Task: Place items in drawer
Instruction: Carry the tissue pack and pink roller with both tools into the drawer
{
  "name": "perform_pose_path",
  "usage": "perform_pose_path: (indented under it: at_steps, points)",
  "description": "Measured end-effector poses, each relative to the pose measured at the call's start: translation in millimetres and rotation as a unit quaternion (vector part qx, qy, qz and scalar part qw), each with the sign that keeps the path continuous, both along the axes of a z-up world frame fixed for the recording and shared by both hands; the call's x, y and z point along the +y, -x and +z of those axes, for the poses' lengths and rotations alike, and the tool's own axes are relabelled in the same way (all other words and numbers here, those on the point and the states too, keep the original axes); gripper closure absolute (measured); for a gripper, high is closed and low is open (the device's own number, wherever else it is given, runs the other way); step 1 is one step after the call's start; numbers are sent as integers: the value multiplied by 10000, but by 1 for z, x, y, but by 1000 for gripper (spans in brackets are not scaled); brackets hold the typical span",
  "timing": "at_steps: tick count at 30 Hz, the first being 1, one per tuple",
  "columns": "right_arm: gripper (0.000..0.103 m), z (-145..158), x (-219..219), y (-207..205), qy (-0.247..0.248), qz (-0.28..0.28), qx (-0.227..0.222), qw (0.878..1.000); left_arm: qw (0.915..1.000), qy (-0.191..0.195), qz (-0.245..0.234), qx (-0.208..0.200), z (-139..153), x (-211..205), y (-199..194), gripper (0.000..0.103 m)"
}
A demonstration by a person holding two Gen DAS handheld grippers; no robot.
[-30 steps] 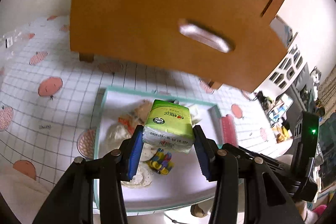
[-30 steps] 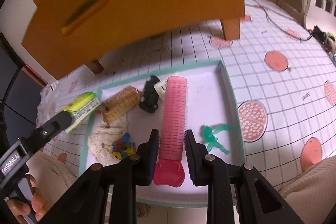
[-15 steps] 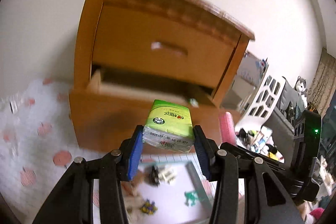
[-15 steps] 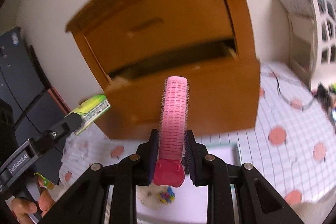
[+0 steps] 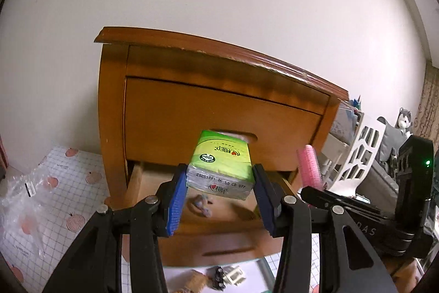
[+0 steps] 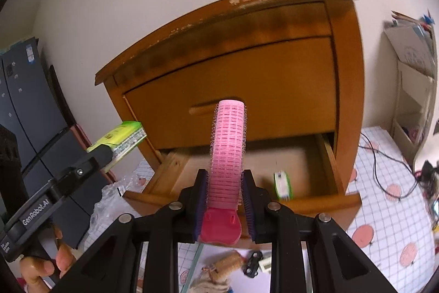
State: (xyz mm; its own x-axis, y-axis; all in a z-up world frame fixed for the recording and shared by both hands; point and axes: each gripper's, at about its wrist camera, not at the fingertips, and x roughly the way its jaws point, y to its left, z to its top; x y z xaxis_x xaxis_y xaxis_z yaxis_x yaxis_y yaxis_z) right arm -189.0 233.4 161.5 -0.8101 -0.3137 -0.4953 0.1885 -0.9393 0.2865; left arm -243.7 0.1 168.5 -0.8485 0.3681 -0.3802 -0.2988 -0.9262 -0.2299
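My left gripper (image 5: 219,184) is shut on a green tissue pack (image 5: 221,162), held in front of the wooden nightstand over its pulled-out lower drawer (image 5: 219,232). Inside that drawer lies a small greyish item (image 5: 202,203). My right gripper (image 6: 224,195) is shut on a pink hair roller (image 6: 227,153), which stands upright before the open drawer (image 6: 307,155). A small green-and-white item (image 6: 282,184) rests inside the drawer at the right. In the right wrist view the tissue pack (image 6: 120,139) shows at the left; in the left wrist view the roller (image 5: 310,165) shows at the right.
The upper drawer (image 6: 247,92) is closed. Below the nightstand a tray holds a cork-like roll (image 6: 226,262), a small black toy car (image 6: 253,262) and a white piece (image 5: 233,275). Clear plastic wrap (image 5: 19,199) lies on the gridded mat at left. A person's hand (image 6: 49,262) holds the left gripper's handle.
Both grippers have risen from the tray with their items and come closer to the nightstand. The open lower drawer now lies right beneath and ahead of them.
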Motion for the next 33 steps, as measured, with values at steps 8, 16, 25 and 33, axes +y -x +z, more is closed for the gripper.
perform_pose_path:
  at_steps: [8,16,25,33]
  points:
    - [77,10,-2,39,-101,-64,-180,9998,9993,123,255,-223,0,-6,37,54]
    - [77,-27,-13,62,-377,-105,-740,9965,9959,85,329,-842,-42,-11,62,54]
    - [77,-38,-21,76,-582,-149,-924,9939,9921,215,426,-1160,-64,-12,73,54]
    - [75,-40,-21,75,-692,-169,-991,9925,9911,286,441,-1225,-69,-9,72,54]
